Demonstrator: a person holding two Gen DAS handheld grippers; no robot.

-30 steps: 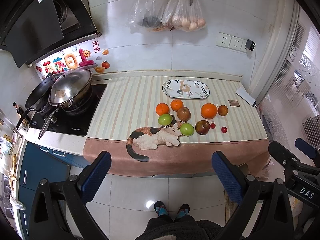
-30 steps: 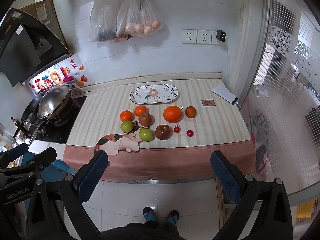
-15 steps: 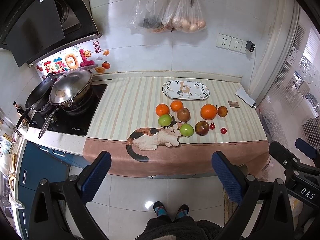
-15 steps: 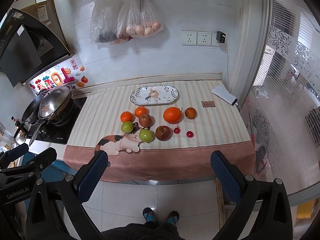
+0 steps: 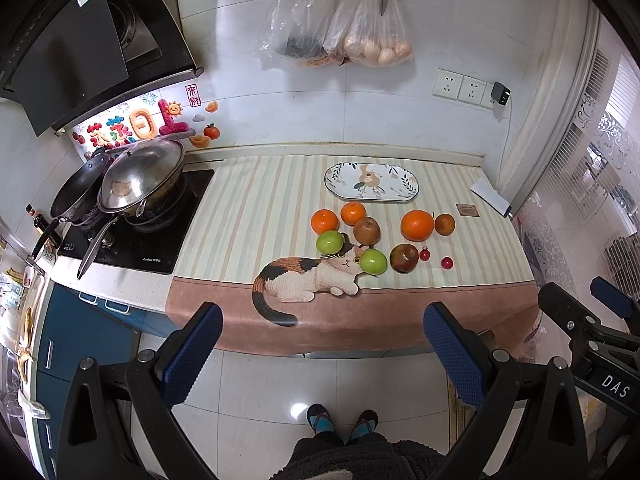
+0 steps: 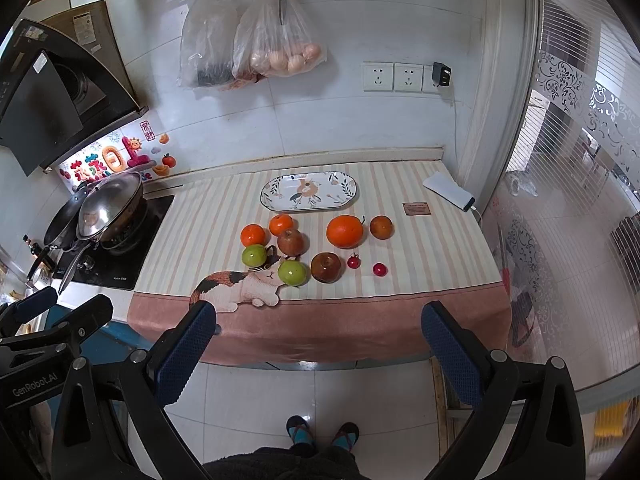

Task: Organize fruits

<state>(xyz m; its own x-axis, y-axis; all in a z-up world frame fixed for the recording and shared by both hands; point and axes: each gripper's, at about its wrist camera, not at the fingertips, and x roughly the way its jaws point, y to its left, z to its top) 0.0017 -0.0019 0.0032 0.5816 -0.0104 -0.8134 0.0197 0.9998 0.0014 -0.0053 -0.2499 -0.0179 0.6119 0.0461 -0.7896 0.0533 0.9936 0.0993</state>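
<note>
Both the left tool (image 5: 322, 344) and the right tool (image 6: 318, 344) hang wide apart and empty, well short of the table (image 6: 320, 320). The fruits (image 6: 345, 232) lie loose just near of the bare plate (image 6: 308, 192), probably their destination.

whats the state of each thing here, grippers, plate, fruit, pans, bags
left gripper: open, nothing between its fingers
right gripper: open, nothing between its fingers
oval floral ceramic plate: empty, flat on the striped cloth
loose oranges, apples and small red fruits: on the cloth, none on the plate
steel wok: on the stove, lid on
clear plastic bag of eggs: hanging on the wall
</note>
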